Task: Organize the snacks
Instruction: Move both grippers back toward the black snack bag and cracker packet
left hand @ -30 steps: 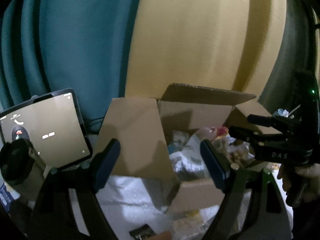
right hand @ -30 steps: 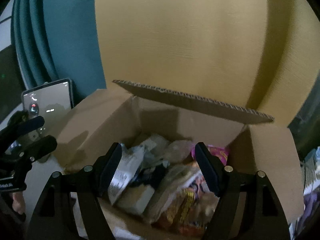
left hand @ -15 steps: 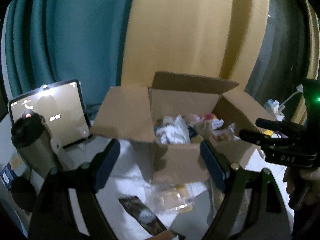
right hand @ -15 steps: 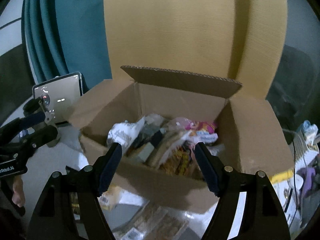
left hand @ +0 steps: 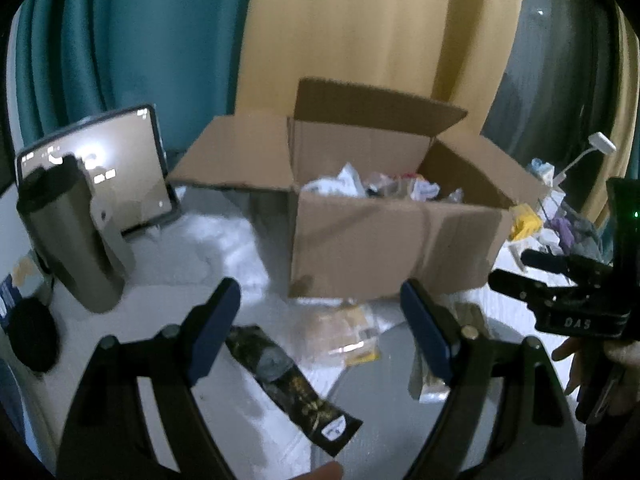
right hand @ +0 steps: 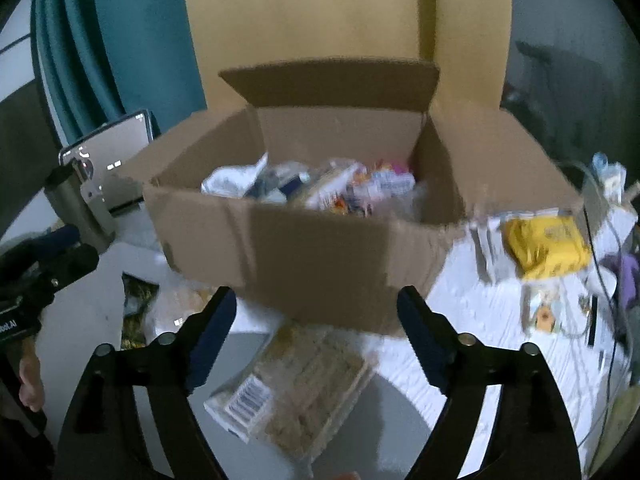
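An open cardboard box (left hand: 384,248) (right hand: 312,256) holds several snack packets. In front of it on the white cover lie a long black snack packet (left hand: 292,380), a pale clear packet (left hand: 344,332) and a clear packet of crackers (right hand: 296,388). My left gripper (left hand: 320,328) is open above the black and pale packets, with nothing between its fingers. My right gripper (right hand: 316,338) hangs over the cracker packet; its jaws are opening and nothing is gripped. Each gripper shows at the edge of the other's view, held by a hand.
A tablet (left hand: 100,168) leans against the teal curtain at the left, with a steel tumbler (left hand: 72,236) in front of it. A yellow packet (right hand: 548,248), cables and small clutter lie right of the box. A grey patch of table (right hand: 384,420) shows near me.
Both grippers pulled back from the box and sank. The box now looks smaller and farther, and the loose packets in front of it came into view. The right jaws stand wider.
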Motion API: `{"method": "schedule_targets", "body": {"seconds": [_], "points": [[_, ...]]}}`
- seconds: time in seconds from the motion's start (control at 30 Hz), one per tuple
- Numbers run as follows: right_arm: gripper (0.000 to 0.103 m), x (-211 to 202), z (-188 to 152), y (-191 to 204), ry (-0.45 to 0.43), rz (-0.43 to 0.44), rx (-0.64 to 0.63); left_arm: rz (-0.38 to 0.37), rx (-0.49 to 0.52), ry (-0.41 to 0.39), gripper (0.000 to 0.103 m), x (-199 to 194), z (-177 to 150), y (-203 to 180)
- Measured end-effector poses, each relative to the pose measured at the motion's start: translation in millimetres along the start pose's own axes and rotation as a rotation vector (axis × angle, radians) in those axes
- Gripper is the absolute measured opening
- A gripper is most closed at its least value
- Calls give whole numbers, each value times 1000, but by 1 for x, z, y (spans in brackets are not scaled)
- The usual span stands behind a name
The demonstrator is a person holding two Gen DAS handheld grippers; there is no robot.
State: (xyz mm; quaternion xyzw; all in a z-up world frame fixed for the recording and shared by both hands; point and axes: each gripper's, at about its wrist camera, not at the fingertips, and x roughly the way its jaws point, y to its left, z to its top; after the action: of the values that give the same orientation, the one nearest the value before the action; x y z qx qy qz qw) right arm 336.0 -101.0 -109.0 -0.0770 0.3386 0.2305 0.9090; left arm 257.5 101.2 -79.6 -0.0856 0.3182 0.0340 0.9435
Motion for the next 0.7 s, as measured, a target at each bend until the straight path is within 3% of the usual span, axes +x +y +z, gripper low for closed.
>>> {"method": "schedule_targets", "body": {"seconds": [0.2, 0.27, 0.47, 0.7], "points": [[88, 11, -26, -7, 50, -17, 45, 6, -13, 79, 84, 17, -23, 5], [89, 15, -34, -9, 65, -19, 64, 18, -13, 104, 92, 23, -32, 7], [89, 33, -59, -8, 128, -3, 107, 67, -21, 163, 95, 36, -55, 14], [89, 43, -62, 3, 152, 23, 120, 81, -23, 244, 95, 48, -76, 19]]}}
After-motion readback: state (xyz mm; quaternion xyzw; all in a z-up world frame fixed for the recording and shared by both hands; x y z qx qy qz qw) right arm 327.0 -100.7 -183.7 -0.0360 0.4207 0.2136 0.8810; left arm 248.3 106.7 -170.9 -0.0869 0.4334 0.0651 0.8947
